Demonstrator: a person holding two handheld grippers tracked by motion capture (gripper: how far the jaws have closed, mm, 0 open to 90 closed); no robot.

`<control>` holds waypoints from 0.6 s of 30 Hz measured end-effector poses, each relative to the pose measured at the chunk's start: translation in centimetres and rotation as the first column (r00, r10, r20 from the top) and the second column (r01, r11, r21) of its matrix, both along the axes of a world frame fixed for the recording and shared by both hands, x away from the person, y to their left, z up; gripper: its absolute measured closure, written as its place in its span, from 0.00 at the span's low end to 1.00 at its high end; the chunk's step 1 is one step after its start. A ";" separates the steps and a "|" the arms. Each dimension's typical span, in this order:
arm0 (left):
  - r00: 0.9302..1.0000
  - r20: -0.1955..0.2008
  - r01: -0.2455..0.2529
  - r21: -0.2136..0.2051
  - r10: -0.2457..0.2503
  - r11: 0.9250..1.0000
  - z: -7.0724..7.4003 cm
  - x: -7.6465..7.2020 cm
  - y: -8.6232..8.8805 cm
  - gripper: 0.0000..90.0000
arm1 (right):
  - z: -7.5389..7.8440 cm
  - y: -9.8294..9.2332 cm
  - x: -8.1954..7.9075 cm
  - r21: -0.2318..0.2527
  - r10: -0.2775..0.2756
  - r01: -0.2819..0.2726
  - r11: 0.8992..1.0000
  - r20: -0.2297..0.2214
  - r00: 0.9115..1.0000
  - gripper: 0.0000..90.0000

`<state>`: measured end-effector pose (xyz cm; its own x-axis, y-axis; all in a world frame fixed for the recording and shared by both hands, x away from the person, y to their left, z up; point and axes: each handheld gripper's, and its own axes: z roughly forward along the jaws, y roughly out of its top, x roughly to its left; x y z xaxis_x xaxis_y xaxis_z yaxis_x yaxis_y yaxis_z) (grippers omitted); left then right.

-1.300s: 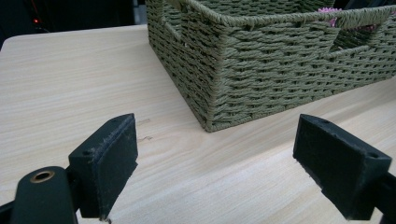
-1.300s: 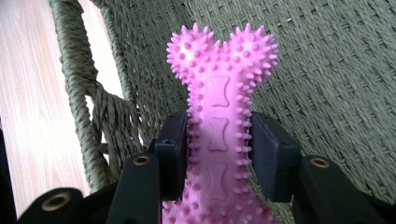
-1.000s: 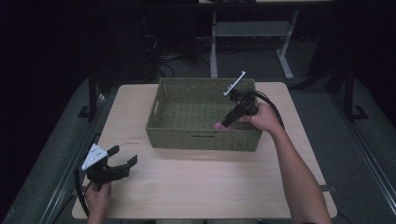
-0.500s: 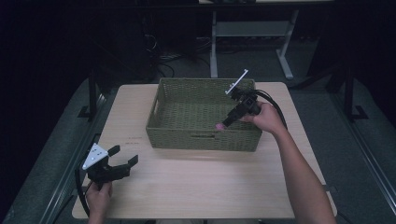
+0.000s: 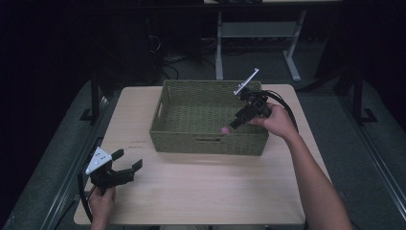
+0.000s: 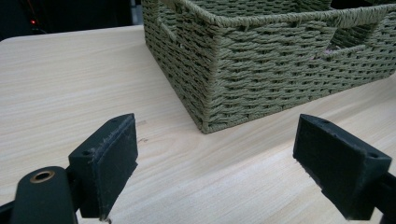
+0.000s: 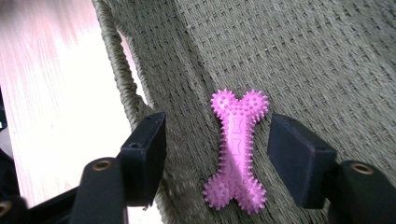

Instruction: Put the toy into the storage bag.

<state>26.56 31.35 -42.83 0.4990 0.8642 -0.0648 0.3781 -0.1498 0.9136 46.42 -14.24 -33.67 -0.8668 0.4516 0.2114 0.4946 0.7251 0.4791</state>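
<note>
A pink spiky bone toy (image 7: 237, 144) lies on the floor of the green woven basket (image 7: 303, 56), near its front wall (image 5: 182, 141). In the high view the toy (image 5: 224, 130) is a small pink spot just below my right gripper (image 5: 234, 123). My right gripper (image 7: 222, 156) hovers over it. Its jaws have just been opening, and the toy lies between them with a gap to each pad. My left gripper (image 5: 129, 159) rests at the table's front left, open and empty. In its own view the left gripper (image 6: 224, 158) faces a corner of the basket (image 6: 261, 70).
The basket stands at the back middle of the light wooden table (image 5: 201, 191). A handle cut-out (image 5: 207, 140) opens in its front wall. Bare tabletop (image 6: 70, 84) lies between my left gripper and the basket. Dark floor and a desk frame (image 5: 220, 43) lie beyond.
My right gripper has lifted slightly and its jaws have spread apart, leaving the pink toy on the basket floor. The left gripper has stayed where it was.
</note>
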 end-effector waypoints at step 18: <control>1.000 0.001 -0.001 -0.001 0.001 1.000 0.1 -0.1 0.0 0.15 | 1.6 -0.9 -2.8 0.029 -0.012 0.011 1.000 0.035 0.999 0.32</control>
<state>26.47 31.31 -42.78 0.4983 0.8646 -0.0647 0.3770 -0.1488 0.9142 43.67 -15.13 -32.06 -0.8687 0.4558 0.1941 0.4855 0.7052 0.5168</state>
